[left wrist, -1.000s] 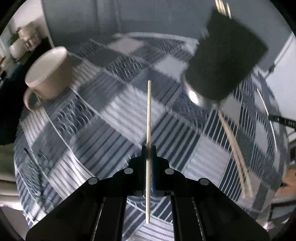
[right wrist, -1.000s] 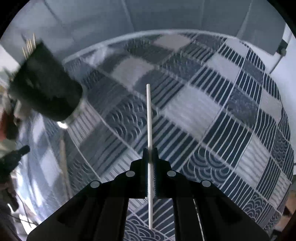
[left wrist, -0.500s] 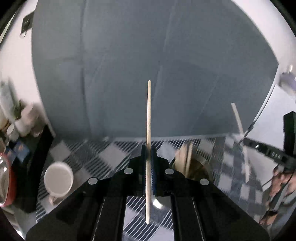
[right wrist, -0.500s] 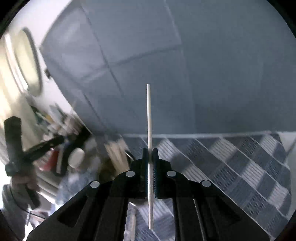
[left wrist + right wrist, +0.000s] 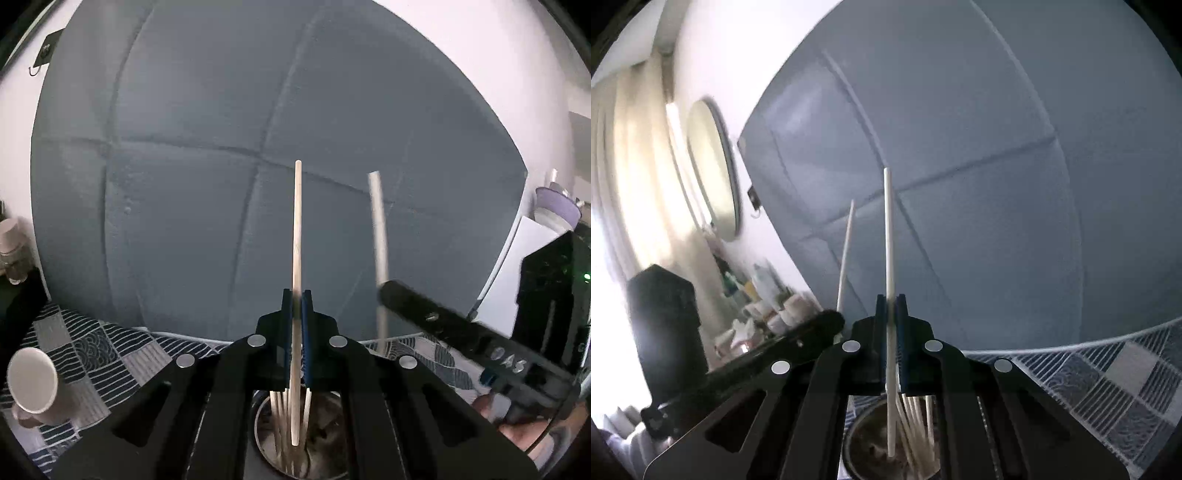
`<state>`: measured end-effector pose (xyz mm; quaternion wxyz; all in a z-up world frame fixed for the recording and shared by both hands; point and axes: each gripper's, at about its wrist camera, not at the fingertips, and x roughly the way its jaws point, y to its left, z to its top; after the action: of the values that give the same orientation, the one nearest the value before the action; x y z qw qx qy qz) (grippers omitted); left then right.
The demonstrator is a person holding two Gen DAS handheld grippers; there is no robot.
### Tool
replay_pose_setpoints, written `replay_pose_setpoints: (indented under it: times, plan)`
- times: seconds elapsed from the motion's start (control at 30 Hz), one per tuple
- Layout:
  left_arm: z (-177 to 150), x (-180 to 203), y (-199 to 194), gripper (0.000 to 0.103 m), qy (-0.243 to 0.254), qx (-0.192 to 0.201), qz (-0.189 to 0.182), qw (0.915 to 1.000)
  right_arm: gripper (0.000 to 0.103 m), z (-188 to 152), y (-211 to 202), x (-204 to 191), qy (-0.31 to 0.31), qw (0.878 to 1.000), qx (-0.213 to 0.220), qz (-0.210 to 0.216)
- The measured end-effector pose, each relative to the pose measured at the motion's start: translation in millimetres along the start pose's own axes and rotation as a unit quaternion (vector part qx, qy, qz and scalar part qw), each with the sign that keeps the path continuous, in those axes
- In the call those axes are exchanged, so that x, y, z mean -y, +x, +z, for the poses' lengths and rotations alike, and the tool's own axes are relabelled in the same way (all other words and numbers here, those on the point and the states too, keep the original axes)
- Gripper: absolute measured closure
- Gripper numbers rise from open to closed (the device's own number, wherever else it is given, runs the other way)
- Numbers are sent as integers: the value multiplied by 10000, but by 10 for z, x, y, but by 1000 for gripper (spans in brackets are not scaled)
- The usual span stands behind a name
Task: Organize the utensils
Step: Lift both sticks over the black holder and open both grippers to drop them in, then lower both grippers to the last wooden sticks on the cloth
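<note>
Above the round metal utensil holder (image 5: 266,439), the left gripper (image 5: 296,295) is clenched on a pale wooden chopstick (image 5: 297,236) held upright, its lower end inside the holder's mouth among other sticks; the right gripper (image 5: 891,299) likewise pinches a white chopstick (image 5: 888,236) over the same holder (image 5: 864,439), tip apparently inside, though blur hides contact. Both sticks look light, stiff, smooth and prone to slip or pivot, so the mid-length pinch suits them

window glare left, dim foreground, fisheye-warped edges
</note>
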<state>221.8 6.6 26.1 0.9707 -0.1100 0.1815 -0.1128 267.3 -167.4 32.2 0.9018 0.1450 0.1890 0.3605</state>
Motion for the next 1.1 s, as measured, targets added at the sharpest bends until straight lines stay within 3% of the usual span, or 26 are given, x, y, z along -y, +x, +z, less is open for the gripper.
replay_pose_setpoints:
  times: [0.2, 0.47, 0.6, 0.67, 0.7, 0.77, 0.83, 0.87, 0.9, 0.93, 1.1]
  plan:
    - [-440, 2, 168, 98, 141, -124, -156, 9997, 98, -470, 55, 165, -3, 9998, -153, -104]
    - [-567, -41, 61, 98, 69, -73, -254, 9996, 97, -624, -88, 234, -66, 9995, -213, -204]
    - [-558, -98, -13, 72, 129, 1, -220, 9997, 93, -608, -234, 230, -79, 9995, -32, -313]
    - [-529, -128, -80, 52, 103, 38, -139, 9998, 75, -575, -313, 240, -64, 9989, 29, -464]
    - [-502, -142, -126, 48, 74, 66, -92, 9999, 56, -546, -364, 243, -32, 9983, 48, -577]
    - [-443, -173, -208, 29, 47, 60, 38, 10000, 54, -475, -462, 227, -88, 9970, 104, -761]
    - [-394, -222, -286, 20, -4, 23, 104, 9999, 36, -383, -562, 220, -79, 9950, 88, -997]
    - [-379, -251, -315, 15, -42, -34, 136, 9999, 33, -355, -602, 221, -65, 9941, 117, -1074]
    - [-365, -293, -337, 5, -108, -169, 235, 9995, 25, -318, -654, 218, -56, 9930, 151, -1169]
    - [-370, -321, -345, 6, -128, -252, 287, 9992, 15, -288, -692, 217, -37, 9917, 151, -1272]
    - [-505, -411, -363, 6, 51, -834, 647, 9944, 15, -302, -783, 219, 126, 9895, -102, -1433]
